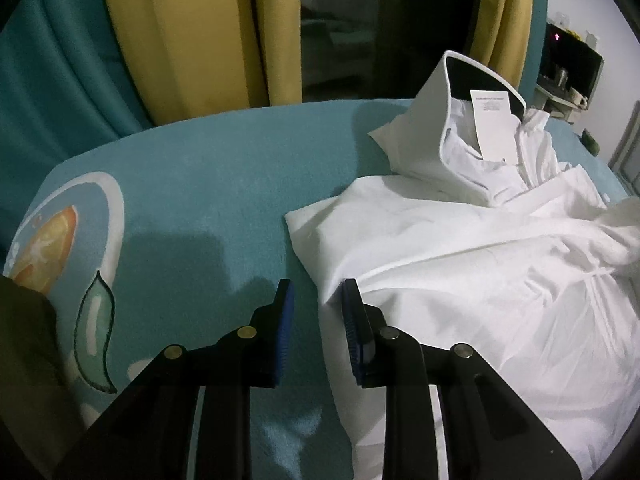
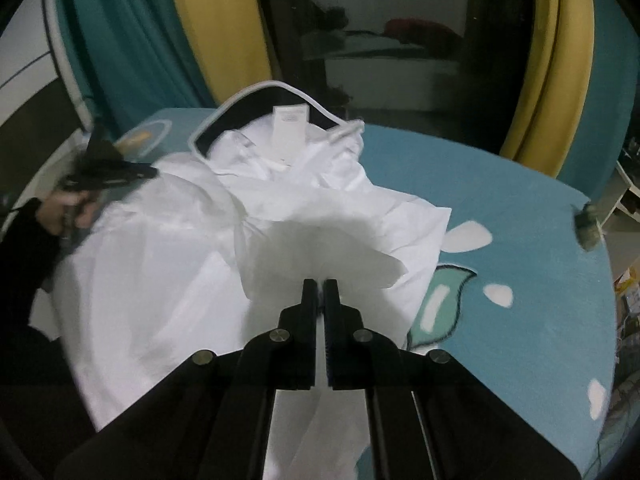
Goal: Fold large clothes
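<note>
- We see a large white garment of thin, crumpled woven cloth (image 1: 460,264) lying spread on a teal bed cover of short, fuzzy pile (image 1: 208,184), with soft ridges and shallow folds across its whole surface.
- At the far end of the garment a stiff hood or collar with a dark lining and pale piped edge (image 1: 448,92) stands upright, and a flat rectangular white paper tag (image 1: 492,124) leans against that lining.
- Our left gripper (image 1: 318,300), black angular plastic with ribbed blue pads, is parted with a clear gap; nothing sits between its fingers, and it hovers just at the near left edge of the garment, the right finger over cloth, the left over bed cover.
- Our right gripper (image 2: 320,292) is pressed nearly closed on a raised flap of the garment (image 2: 320,240), which fans up into a smooth rounded peak above the rest of the cloth.
- In the right wrist view, the left gripper (image 2: 108,168) appears blurred at the garment's left side, held by a hand (image 2: 66,210) in a dark sleeve.
- The bed cover carries a printed leaf shape outlined in dark line (image 1: 96,320) left of the garment.
- Behind the bed hang smooth mustard-yellow curtains (image 1: 192,32) and teal curtains (image 1: 60,64) in long vertical folds.
</note>
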`<state>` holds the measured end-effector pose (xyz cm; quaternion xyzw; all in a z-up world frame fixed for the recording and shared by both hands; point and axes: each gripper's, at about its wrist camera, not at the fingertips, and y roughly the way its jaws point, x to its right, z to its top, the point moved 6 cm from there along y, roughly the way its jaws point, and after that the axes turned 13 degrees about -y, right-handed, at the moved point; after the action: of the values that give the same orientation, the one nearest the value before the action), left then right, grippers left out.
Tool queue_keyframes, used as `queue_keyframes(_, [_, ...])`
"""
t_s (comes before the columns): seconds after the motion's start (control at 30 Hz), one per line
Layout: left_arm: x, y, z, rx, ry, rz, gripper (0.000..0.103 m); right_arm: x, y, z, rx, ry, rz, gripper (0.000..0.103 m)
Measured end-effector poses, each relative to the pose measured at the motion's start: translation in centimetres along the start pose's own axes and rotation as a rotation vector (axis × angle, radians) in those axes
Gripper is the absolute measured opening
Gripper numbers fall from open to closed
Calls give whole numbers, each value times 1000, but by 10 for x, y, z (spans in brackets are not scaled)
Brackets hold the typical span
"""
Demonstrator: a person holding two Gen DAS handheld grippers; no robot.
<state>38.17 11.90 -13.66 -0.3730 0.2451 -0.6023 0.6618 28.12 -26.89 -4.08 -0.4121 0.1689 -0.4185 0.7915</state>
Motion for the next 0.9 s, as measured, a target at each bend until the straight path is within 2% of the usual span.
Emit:
queue_keyframes(0.13, [3, -3, 5, 12, 18, -2, 26, -2, -13, 4, -22, 95, 103, 5])
queue_keyframes(0.17, [5, -4, 8, 19, 23, -3, 26, 3, -10, 5, -25, 110, 103, 9])
queue_keyframes(0.23, [9, -7, 15, 36, 36, -2, 26, 22, 2, 6, -36, 151, 69, 31])
queue_keyframes(0.27, [13, -7, 20, 46, 48, 4, 26, 34, 10, 5, -43, 183, 46, 54])
queue_keyframes(0.3, [14, -7, 23, 49, 53, 7, 26, 50, 20, 6, -36, 211, 5, 67])
queue_keyframes(0.33, [17, -6, 29, 53, 59, 9, 26, 58, 22, 6, -22, 211, -29, 67])
queue_keyframes(0.4, [21, -2, 35, 48, 69, 16, 26, 69, 26, 9, -6, 133, -145, 66])
queue_keyframes(0.47, [22, 2, 39, 40, 73, 21, 26, 59, 21, 8, -8, 30, -208, 66])
queue_keyframes(0.53, [22, 4, 39, 28, 72, 18, 27, 34, 11, 5, 19, -81, -201, 66])
queue_keyframes(0.6, [20, 6, 35, 12, 61, -1, 28, -8, 4, -6, 36, -255, -196, 66])
queue_keyframes(0.67, [19, 6, 30, 1, 45, -19, 37, -34, 10, -18, 15, -364, -176, 66])
queue_keyframes(0.7, [18, 8, 28, -2, 42, -25, 41, -39, 16, -23, -2, -384, -172, 66])
queue_keyframes(0.77, [16, 8, 24, -10, 28, -38, 41, -45, 37, -33, -54, -425, -187, 66])
queue_keyframes(0.83, [14, 9, 20, -19, 7, -47, 41, -43, 51, -35, -59, -436, -186, 65])
queue_keyframes(0.87, [14, 9, 17, -21, 0, -55, 41, -42, 55, -36, -54, -436, -165, 50])
queue_keyframes(0.9, [14, 9, 16, -24, -3, -62, 41, -41, 55, -38, -54, -426, -138, 21])
